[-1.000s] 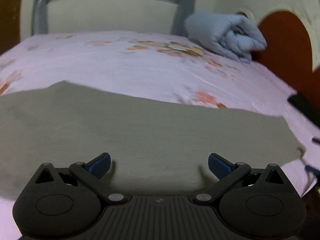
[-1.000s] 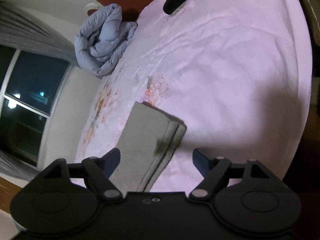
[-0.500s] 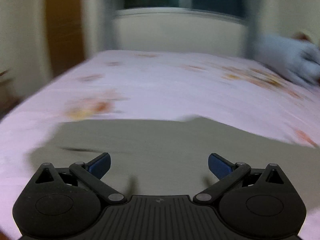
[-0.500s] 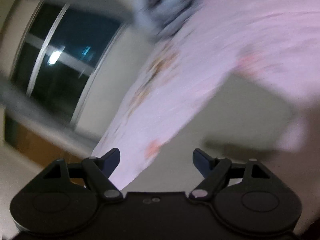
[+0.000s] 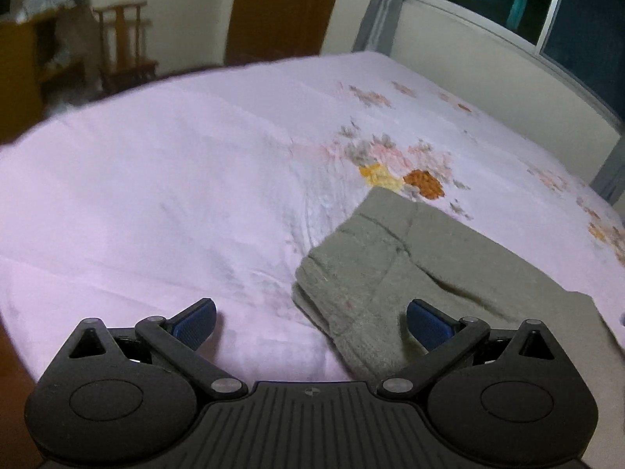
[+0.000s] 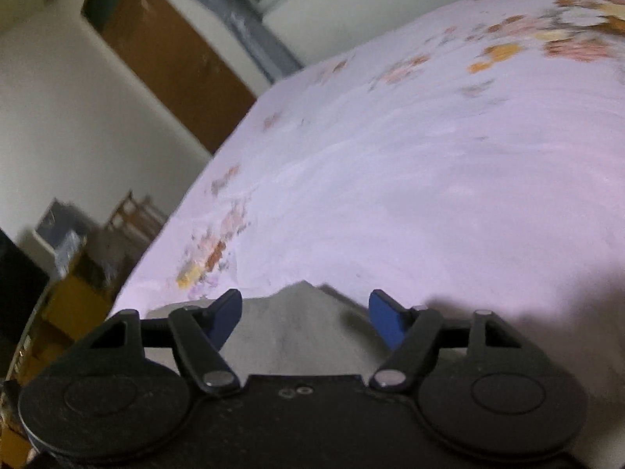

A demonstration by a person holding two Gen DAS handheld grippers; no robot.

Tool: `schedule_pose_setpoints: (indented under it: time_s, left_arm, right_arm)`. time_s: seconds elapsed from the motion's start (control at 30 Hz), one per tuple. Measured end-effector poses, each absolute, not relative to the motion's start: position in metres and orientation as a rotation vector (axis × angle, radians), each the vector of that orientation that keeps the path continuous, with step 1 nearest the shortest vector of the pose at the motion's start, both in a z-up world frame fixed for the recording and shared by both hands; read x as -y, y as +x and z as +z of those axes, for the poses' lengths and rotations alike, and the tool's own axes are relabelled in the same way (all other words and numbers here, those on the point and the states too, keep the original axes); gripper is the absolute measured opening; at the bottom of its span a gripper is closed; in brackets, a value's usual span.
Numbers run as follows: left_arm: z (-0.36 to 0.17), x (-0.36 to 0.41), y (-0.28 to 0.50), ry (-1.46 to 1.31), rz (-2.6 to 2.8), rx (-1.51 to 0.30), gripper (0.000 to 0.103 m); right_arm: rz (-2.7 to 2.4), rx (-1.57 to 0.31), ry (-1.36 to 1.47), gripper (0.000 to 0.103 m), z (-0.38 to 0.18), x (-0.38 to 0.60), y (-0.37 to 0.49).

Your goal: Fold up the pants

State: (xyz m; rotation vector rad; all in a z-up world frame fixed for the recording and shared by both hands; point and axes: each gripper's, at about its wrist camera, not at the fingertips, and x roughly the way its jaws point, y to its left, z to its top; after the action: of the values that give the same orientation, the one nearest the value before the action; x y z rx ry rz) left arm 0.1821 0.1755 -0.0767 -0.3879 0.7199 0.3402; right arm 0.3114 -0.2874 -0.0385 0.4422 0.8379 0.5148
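Grey-green pants (image 5: 422,269) lie folded lengthwise on the pink flowered bedsheet (image 5: 175,179). In the left wrist view their waistband end, with seams showing, lies at lower right. My left gripper (image 5: 310,322) is open and empty, just above that end's near corner; its right finger is over the fabric, its left finger over bare sheet. In the right wrist view a corner of the pants (image 6: 300,320) peaks up between the fingers of my right gripper (image 6: 304,318), which is open and low over the fabric, holding nothing.
A wooden door (image 5: 285,8), a wooden chair (image 5: 125,51) and a cluttered shelf (image 5: 35,51) stand beyond the bed's far-left edge. A dark window (image 5: 547,8) with grey curtain runs along the right wall. The bed's left edge (image 6: 187,211) drops off toward boxes.
Both cameras have swung left, from the blue duvet and headboard end to the door end of the bed. Both grippers now sit over the pants' end, still open.
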Motion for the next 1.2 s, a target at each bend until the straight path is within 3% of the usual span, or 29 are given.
schedule_pose_setpoints:
  time_s: [0.23,0.3,0.37,0.4,0.43,0.5,0.53,0.67,0.73,0.83,1.0,1.1,1.17,1.2]
  left_arm:
    - [-0.094,-0.18,0.208,-0.433,0.333,-0.722,0.103]
    - [-0.092,-0.178,0.212,-0.426,0.33,-0.721,0.102]
    - [-0.09,-0.173,0.213,-0.417,0.308,-0.721,0.064]
    - [-0.088,-0.171,0.213,-0.424,0.305,-0.715,0.053]
    - [-0.086,-0.168,0.214,-0.416,0.318,-0.71,0.045]
    - [-0.081,-0.167,0.213,-0.423,0.321,-0.676,0.035]
    - [-0.078,-0.169,0.21,-0.435,0.322,-0.653,0.026]
    - [-0.087,-0.173,0.213,-0.428,0.32,-0.687,0.027]
    - [-0.096,-0.18,0.212,-0.45,0.317,-0.695,0.035]
    - [-0.097,-0.189,0.211,-0.485,0.309,-0.695,0.037]
    - [-0.065,-0.173,0.185,-0.372,0.355,-0.605,0.037]
    - [-0.062,-0.155,0.19,-0.324,0.302,-0.609,0.039]
    - [-0.08,-0.147,0.204,-0.226,0.326,-0.699,0.052]
    - [-0.09,-0.152,0.208,-0.237,0.334,-0.737,0.068]
  right_arm:
    - [0.528,-0.95,0.355,0.063,-0.066,0.261,0.345]
    - [0.565,-0.955,0.356,0.058,-0.068,0.255,0.343]
    - [0.587,-0.961,0.313,0.047,-0.067,0.246,0.341]
    - [0.585,-0.965,0.281,0.038,-0.067,0.24,0.341]
    - [0.576,-0.955,0.232,0.022,-0.066,0.234,0.338]
    - [0.573,-0.932,0.19,0.0,-0.063,0.226,0.337]
    - [0.561,-0.916,0.17,0.0,-0.06,0.222,0.335]
    - [0.51,-0.863,0.076,0.0,-0.056,0.212,0.333]
    - [0.483,-0.914,0.064,0.0,-0.075,0.21,0.341]
    - [0.382,-0.875,-0.006,0.0,-0.075,0.21,0.341]
    - [0.474,-0.76,0.086,0.0,-0.044,0.213,0.317]
    - [0.599,-0.839,0.159,0.001,-0.054,0.192,0.31]
    - [0.587,-0.914,0.113,0.0,-0.077,0.18,0.31]
    - [0.558,-0.929,0.116,0.0,-0.087,0.183,0.313]
